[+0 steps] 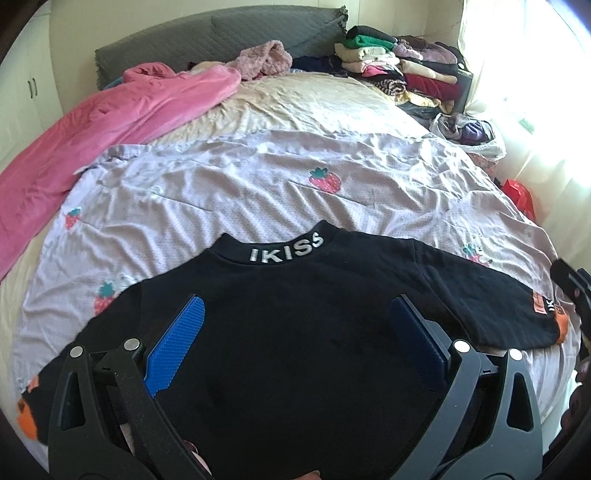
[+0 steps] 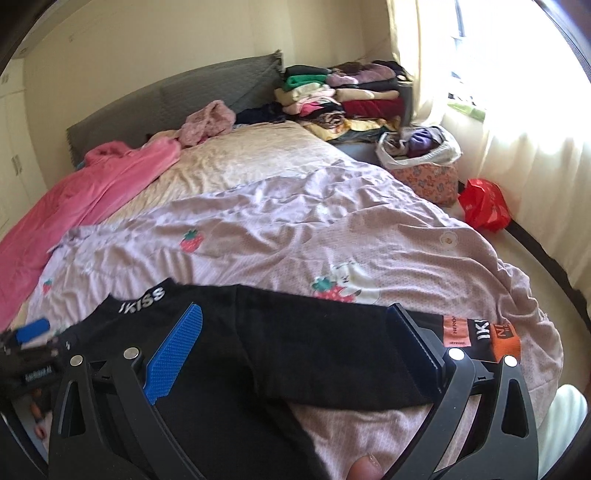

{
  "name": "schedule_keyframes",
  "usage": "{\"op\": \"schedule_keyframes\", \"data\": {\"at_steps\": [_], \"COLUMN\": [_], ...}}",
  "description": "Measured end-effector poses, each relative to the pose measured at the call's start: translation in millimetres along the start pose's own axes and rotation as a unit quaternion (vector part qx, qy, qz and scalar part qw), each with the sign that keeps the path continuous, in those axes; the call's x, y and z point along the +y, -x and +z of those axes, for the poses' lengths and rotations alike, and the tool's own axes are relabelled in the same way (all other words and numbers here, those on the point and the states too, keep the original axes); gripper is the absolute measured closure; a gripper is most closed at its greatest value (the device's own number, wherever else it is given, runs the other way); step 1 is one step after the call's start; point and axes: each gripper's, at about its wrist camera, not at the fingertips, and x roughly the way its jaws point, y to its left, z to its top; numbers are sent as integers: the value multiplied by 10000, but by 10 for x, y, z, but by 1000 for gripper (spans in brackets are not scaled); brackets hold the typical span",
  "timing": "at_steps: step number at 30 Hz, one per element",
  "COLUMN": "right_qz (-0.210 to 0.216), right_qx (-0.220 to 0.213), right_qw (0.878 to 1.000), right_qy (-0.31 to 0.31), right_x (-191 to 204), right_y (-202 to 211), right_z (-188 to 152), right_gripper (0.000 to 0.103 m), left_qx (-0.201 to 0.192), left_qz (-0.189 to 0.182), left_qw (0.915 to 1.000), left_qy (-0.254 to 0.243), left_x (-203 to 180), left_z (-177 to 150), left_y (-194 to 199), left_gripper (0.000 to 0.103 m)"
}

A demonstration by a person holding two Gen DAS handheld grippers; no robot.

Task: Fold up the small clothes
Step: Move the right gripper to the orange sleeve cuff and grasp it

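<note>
Black top (image 1: 295,332) w/ "IKISS" on the collar lies flat, spread on the lilac strawberry-print sheet (image 1: 240,192), collar pointing toward the grey headboard (image 1: 221,33), both sleeves out to the sides w/ orange cuffs. Left gripper (image 1: 295,328) hangs over the top's chest area, jaws spread wide, nothing between them, blue pads facing in. Right gripper (image 2: 295,339) is over the top's right sleeve, near the orange/black patch cuff (image 2: 476,332), jaws also wide apart & empty; can't tell if tips touch the fabric. Beyond the top's collar, sheet gives way to a cream bedspread (image 1: 295,99). Pink blanket (image 1: 92,129) sits up-left of the top, bunched along the bed edge; a fuzzy pink item (image 1: 264,59) is farther back by the headboard. Far right of the top, back corner: stack of folded clothes (image 1: 399,62), then a white bag of clothes (image 2: 421,146) on a floral box (image 2: 428,181), & a red plastic bag (image 2: 484,205) on the floor by the curtain (image 2: 535,155).
</note>
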Motion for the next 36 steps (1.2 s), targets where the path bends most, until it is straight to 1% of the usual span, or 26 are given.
{"op": "schedule_keyframes", "data": {"at_steps": [4, 7, 13, 15, 20, 22, 26, 29, 33, 36], "right_qz": [-225, -427, -889, -960, -1276, -1523, -1844, -2144, -2419, -2468], "right_qx": [34, -52, 20, 26, 11, 50, 26, 43, 249, 381], "right_qw": [9992, 9978, 9937, 9924, 9862, 9809, 9692, 9604, 9473, 9420], "right_qy": [-326, -495, -679, -765, -1052, -1213, -1634, -1777, -2087, -2244], "right_x": [-166, -293, -568, -657, -984, -1160, -1500, -1720, -2034, -2154], "right_y": [-164, -247, -432, -470, -558, -590, -606, -614, -689, -772], "right_z": [46, 41, -74, -114, -237, -292, -384, -454, -586, -665], "right_gripper": [4, 4, 4, 4, 4, 4, 4, 4, 4, 4], "left_qx": [95, 121, 169, 195, 383, 423, 452, 469, 483, 497], "left_qz": [-101, -154, -223, -213, -319, -427, -538, -444, -345, -315], "left_qw": [9999, 9998, 9995, 9995, 9987, 9981, 9973, 9974, 9976, 9977], "left_qy": [-30, -47, -115, -128, -89, -115, -234, -331, -346, -347], "left_x": [-86, -140, -243, -265, -315, -347, -457, -513, -515, -504], "left_z": [-3, -22, -84, -102, -169, -200, -269, -305, -316, -315], "left_y": [-169, -261, -435, -498, -705, -760, -843, -884, -919, -933], "left_gripper": [8, 8, 8, 8, 8, 8, 8, 8, 8, 8]}}
